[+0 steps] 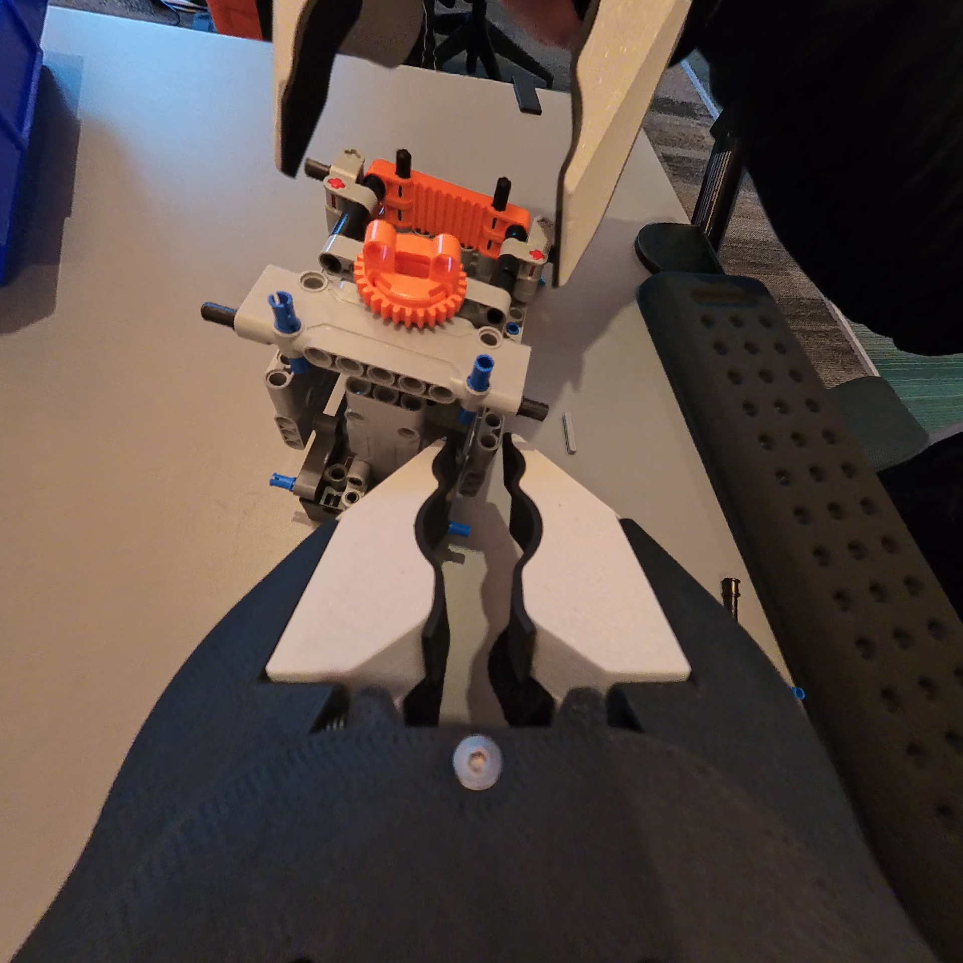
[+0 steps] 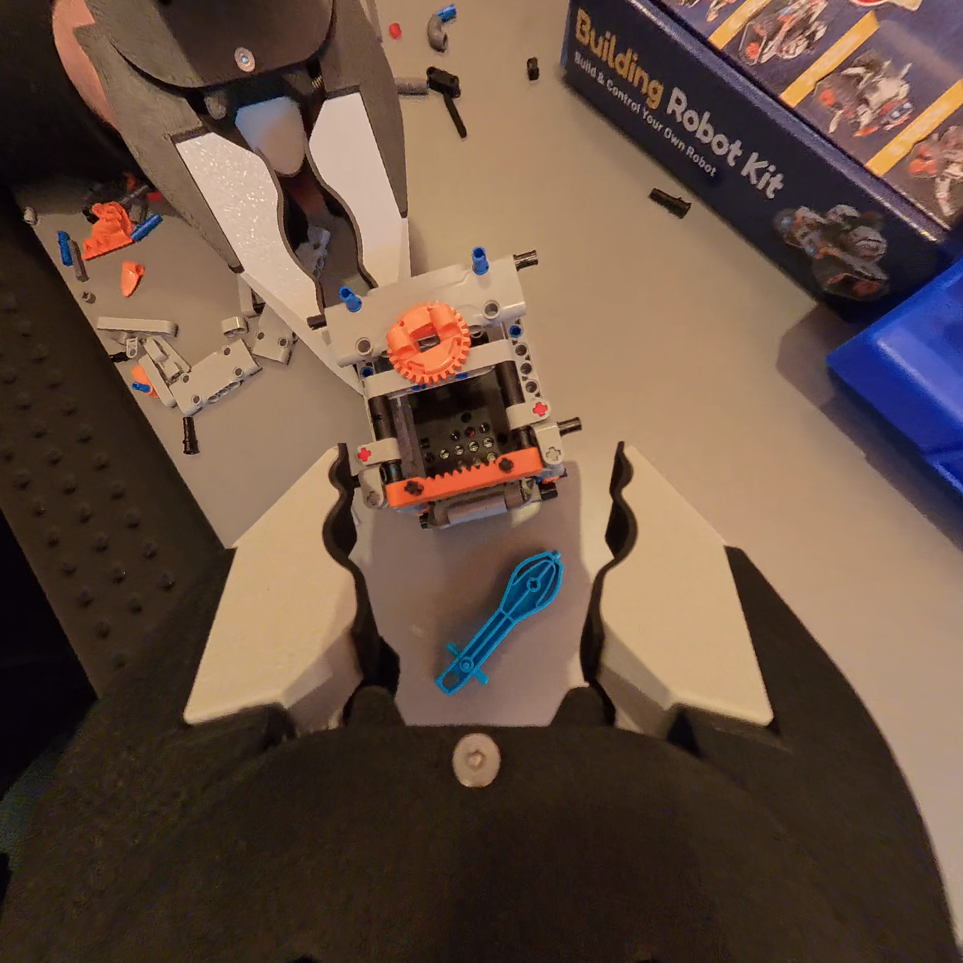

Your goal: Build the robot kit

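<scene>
A grey brick-built model (image 1: 396, 333) with black axles and blue pins stands on the grey table (image 1: 130, 417). An orange gear (image 1: 409, 292) sits on top and an orange toothed plate (image 1: 448, 203) is at its far end. My left gripper (image 1: 475, 451) is shut on a grey holed beam at the model's near lower corner. Its white fingers (image 2: 250, 208) reach in from the upper left in the right wrist view. My right gripper (image 2: 479, 453) is open, with the jaws straddling the orange-plate end of the model (image 2: 448, 396) without touching it. It also shows in the left wrist view (image 1: 426, 221).
A blue plastic tool (image 2: 500, 625) lies between my right fingers. Loose grey, orange and blue parts (image 2: 172, 359) lie left of the model. A dark blue kit box (image 2: 729, 146) and a blue bin (image 2: 912, 385) stand to the right. A black perforated armrest (image 1: 813, 495) borders the table. It is some 5 centimetres from my right tips to the orange gear (image 1: 409, 292). It turns up in the right wrist view (image 2: 414, 316) as well.
</scene>
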Demonstrator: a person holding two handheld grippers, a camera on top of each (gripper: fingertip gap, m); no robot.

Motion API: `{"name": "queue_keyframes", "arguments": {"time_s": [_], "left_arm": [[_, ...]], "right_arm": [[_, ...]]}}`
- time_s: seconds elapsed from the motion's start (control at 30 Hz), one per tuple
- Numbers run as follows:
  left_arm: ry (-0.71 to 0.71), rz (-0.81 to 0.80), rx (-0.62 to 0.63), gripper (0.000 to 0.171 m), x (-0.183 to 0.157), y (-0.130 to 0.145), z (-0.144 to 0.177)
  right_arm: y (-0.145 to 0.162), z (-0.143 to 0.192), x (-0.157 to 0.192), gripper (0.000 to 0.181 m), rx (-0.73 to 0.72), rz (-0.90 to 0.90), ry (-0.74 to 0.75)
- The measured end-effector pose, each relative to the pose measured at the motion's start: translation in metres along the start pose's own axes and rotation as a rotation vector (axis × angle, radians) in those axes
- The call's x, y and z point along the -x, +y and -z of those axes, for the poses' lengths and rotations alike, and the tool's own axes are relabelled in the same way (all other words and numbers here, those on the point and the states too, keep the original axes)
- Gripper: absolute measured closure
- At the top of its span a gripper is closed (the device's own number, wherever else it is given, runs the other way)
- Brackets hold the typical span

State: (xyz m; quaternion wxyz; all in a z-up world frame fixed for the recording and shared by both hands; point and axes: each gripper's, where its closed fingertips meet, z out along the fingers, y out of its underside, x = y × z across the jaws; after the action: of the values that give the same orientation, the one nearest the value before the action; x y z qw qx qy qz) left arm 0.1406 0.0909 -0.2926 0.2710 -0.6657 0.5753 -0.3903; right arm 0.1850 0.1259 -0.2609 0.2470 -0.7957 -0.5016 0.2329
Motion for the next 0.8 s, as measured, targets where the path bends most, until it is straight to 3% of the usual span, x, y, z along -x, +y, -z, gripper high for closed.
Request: {"name": "queue_keyframes", "arguments": {"time_s": [0.4,0.6,0.8], "left_arm": [[0.011,0.009,0.021,0.142,0.003,0.003,0.013],[-0.045,-0.044,0.109,0.132,0.014,0.016,0.03],[-0.055,-0.055,0.101,0.131,0.016,0.019,0.024]], "right_arm": [[-0.001,-0.005,0.005,0.093,0.007,0.024,0.02],[-0.014,0.016,0.009,0.101,-0.039,0.066,0.095],[-0.028,0.014,0.025,0.101,-0.008,0.138,0.123]]}}
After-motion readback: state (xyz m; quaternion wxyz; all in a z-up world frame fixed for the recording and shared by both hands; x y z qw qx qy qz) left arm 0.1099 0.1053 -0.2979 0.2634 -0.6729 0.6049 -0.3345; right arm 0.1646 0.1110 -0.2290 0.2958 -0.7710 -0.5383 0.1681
